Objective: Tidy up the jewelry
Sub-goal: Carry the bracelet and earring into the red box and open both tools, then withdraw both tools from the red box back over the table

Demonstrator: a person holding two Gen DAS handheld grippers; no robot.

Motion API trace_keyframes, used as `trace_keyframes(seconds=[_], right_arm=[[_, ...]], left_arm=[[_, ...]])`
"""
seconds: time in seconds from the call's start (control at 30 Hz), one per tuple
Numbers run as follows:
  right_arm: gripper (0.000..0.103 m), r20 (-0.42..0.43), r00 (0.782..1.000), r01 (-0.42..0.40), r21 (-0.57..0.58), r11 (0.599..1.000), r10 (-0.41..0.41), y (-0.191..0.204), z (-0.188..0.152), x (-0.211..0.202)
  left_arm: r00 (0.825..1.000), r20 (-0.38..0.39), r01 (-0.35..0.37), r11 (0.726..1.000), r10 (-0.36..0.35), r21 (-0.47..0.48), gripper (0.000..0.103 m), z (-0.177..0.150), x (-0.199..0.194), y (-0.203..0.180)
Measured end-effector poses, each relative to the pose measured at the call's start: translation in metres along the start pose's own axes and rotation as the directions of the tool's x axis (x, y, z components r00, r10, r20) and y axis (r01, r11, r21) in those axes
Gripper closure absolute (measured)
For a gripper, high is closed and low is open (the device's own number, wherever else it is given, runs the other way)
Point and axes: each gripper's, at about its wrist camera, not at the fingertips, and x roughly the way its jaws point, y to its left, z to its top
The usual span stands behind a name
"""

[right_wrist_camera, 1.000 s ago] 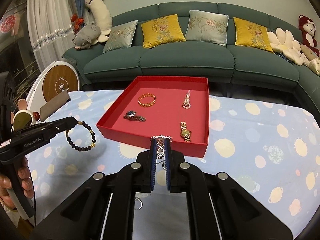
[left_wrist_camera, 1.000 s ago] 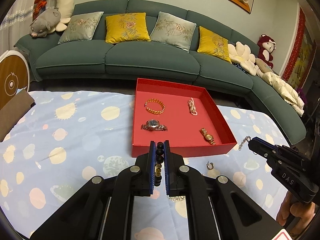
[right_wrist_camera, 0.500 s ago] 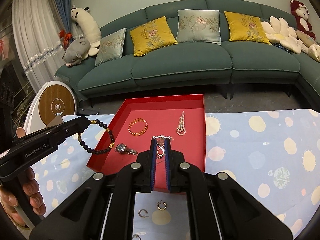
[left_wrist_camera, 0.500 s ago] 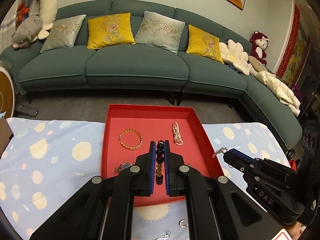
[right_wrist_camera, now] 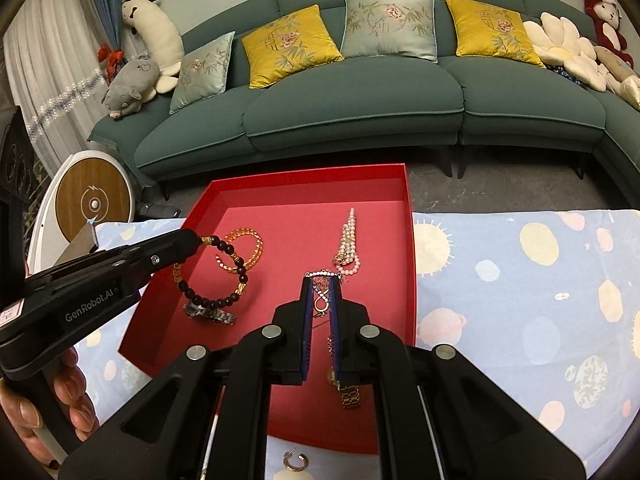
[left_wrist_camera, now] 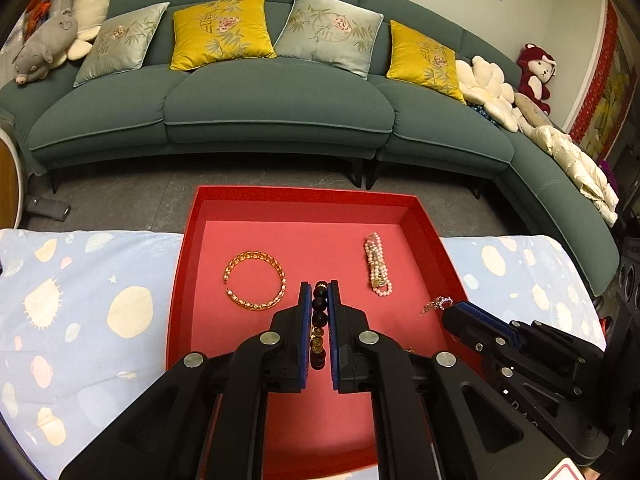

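My left gripper is shut on a dark bead bracelet and holds it above the red tray. In the right wrist view the bracelet hangs as a loop from the left gripper over the tray's left part. My right gripper is shut on a silver chain bracelet, above the tray. In the tray lie an amber bangle, a pink pearl strand, a silver watch and a gold watch.
The tray sits on a blue patterned cloth. A hoop earring lies on the cloth near the tray's front edge. A green sofa with cushions stands behind. A round white-and-wood device stands at the left.
Both grippers have moved forward over the tray, each still shut on its bracelet. The tray now fills the near view.
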Motion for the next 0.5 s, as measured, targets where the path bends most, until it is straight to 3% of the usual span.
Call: trace_keyframes(seconds=[0.5], right_arm=[[0.092,-0.004,1.0,0.011,-0.02,1.0,-0.011,-0.008,0.004,0.02]], left_arm=[[1.0,-0.001,-0.015,0.994,0.015,-0.107,0.092,-0.003,0.007,0.028]])
